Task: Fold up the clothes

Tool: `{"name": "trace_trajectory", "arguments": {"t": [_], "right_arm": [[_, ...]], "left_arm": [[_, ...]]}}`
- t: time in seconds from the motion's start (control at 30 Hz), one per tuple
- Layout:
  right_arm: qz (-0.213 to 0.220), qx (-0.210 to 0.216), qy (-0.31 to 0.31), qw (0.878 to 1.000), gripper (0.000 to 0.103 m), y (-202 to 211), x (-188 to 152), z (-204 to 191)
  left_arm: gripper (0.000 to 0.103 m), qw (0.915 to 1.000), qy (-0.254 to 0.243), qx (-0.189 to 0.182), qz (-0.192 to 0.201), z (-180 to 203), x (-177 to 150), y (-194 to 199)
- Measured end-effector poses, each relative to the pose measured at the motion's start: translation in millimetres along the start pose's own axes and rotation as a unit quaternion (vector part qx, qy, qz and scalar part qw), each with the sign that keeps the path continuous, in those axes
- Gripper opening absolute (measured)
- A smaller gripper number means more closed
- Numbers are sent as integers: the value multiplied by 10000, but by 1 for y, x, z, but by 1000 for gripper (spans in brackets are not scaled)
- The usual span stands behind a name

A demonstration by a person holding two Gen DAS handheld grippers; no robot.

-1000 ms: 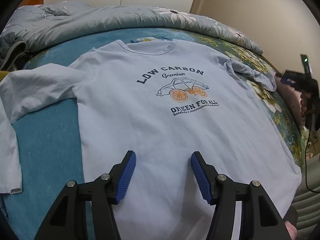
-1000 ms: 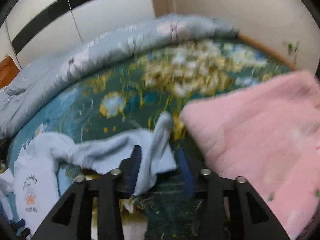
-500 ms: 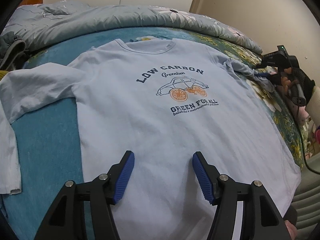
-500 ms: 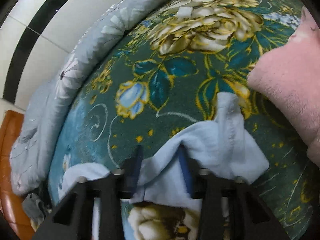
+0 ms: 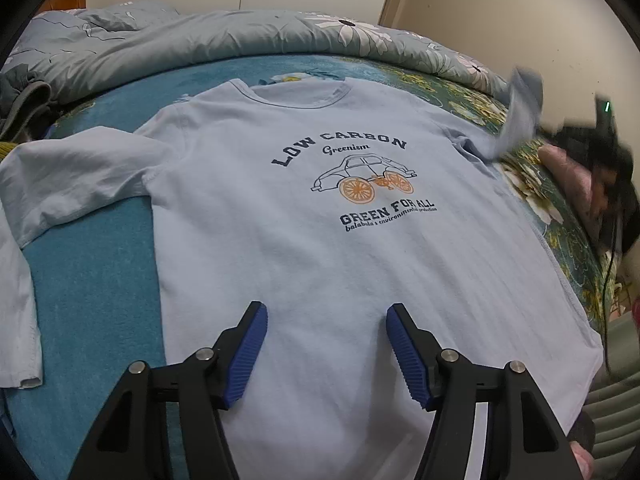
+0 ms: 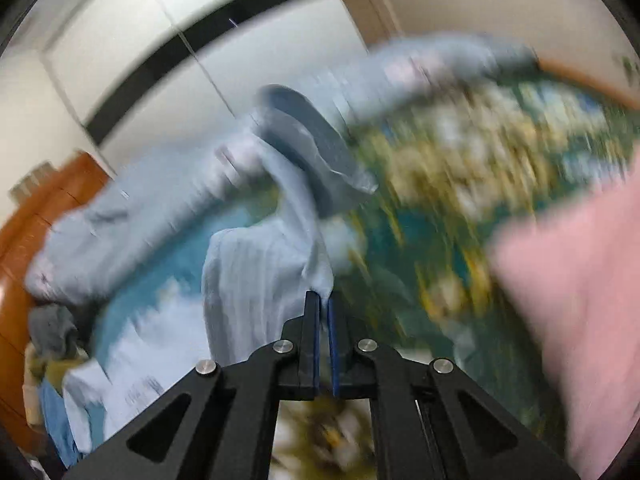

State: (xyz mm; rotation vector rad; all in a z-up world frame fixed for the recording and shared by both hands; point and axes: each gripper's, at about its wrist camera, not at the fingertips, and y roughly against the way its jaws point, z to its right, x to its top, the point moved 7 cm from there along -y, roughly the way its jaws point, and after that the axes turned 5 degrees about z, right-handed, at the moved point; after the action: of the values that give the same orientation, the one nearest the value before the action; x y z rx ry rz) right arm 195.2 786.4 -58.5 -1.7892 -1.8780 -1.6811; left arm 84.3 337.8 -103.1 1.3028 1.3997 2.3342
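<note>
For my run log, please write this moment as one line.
task: fold clothes | right gripper: shut on sleeve of light-blue printed cotton T-shirt, lifted | left gripper: open over hem

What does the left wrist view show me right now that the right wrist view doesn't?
Only the left wrist view shows the T-shirt spread flat with its car print, the other long sleeve lying out on the blue blanket, and the left tongs open above the hem. Only the right wrist view shows the right tongs shut on the sleeve, plus a pink blanket. Both show that sleeve lifted off the flowered bedspread, though it is blurred in each.
</note>
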Motion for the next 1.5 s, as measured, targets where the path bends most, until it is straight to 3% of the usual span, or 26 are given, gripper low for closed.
{"name": "trace_trajectory", "arguments": {"t": [0.13,0.23,0.33,0.37,0.43,0.5,0.63,0.77,0.8,0.83,0.9,0.97,1.07,1.13,1.2,1.27,1.3,1.37,1.4,1.5], "right_arm": [[-444,-399,-128,9981,5,-7,-32,29],[-272,-555,-293,9977,5,1,-29,36],[4,-577,-29,9983,7,8,-14,17],[39,-530,94,9985,11,6,-9,7],[-67,-424,312,9986,38,-7,-1,-16],[-151,-463,499,9976,41,-22,4,-33],[-631,-1346,903,9848,44,-69,12,-46],[-1085,-1946,960,9701,44,-88,8,-34],[-1199,-2043,981,9666,38,-90,6,-32],[-1270,-2015,905,9670,23,-89,6,-30],[-1406,-1958,756,9676,7,-86,6,-27],[-1438,-1899,649,9690,6,-79,9,-25],[-994,-1399,536,9837,5,-54,29,-39],[-199,-859,392,9953,5,-17,57,-55],[513,-402,254,9976,5,19,69,-64],[876,-106,180,9959,5,40,63,-63],[979,-187,128,9949,5,48,49,-49],[727,-261,-14,9970,5,41,21,-24],[360,-397,-284,9982,6,31,-2,-1],[-172,-364,-959,9946,9,19,-40,37]], "left_arm": [[66,10000,-20,23,-9,0,-1,0],[66,10000,-31,46,-12,1,-1,0],[67,10000,-38,70,-15,1,0,-1],[68,10000,-42,71,-20,1,0,-1],[68,10000,-51,72,-31,2,0,-1],[68,9999,-59,74,-43,2,-1,-1],[68,9999,-76,76,-65,2,-1,-1],[69,9999,-102,67,-78,3,-1,-1],[69,9999,-109,64,-81,3,-1,-1],[70,9999,-108,55,-82,3,-1,-1],[70,9999,-90,26,-80,3,-1,-1],[70,9999,-87,17,-82,3,-2,-2],[70,9999,-70,6,-82,3,-1,-1],[70,10000,-39,-1,-83,3,-1,-1],[70,10000,-21,-5,-84,3,-1,0],[70,10000,-19,-12,-88,4,-1,0],[70,10000,-20,-21,-95,4,-1,0],[70,9999,-3,-48,-119,4,-1,0],[70,9999,13,-58,-128,3,-1,1],[70,9999,47,-70,-149,2,0,1]]}}
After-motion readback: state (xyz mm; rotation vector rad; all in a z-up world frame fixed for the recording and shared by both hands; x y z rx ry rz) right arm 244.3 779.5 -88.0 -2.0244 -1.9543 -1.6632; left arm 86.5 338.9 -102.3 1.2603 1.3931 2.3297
